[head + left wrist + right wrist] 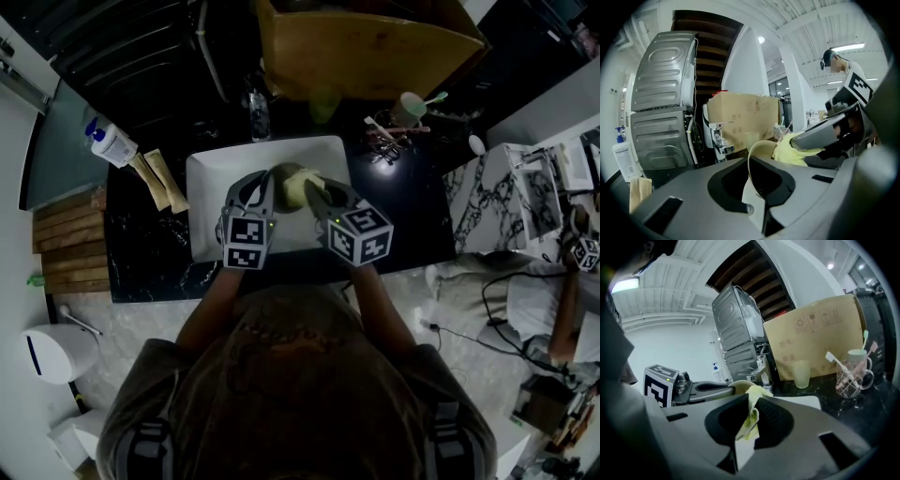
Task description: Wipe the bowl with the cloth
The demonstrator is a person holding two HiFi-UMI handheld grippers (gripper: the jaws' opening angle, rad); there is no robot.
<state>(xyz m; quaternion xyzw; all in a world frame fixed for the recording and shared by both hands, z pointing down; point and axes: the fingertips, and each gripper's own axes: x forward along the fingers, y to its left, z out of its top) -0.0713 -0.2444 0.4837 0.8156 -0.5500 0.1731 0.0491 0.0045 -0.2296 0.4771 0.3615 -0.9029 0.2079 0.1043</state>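
Left gripper view: the bowl (755, 147) rim is clamped by the left tool (751, 186). The cloth (756, 392), pinched by the right tool (749, 422), is laid inside it.

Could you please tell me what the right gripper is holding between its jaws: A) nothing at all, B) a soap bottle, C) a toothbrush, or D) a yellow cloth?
D: in the right gripper view, the right gripper has its jaws closed on the yellow cloth, while the left gripper pinches the rim of the bowl.
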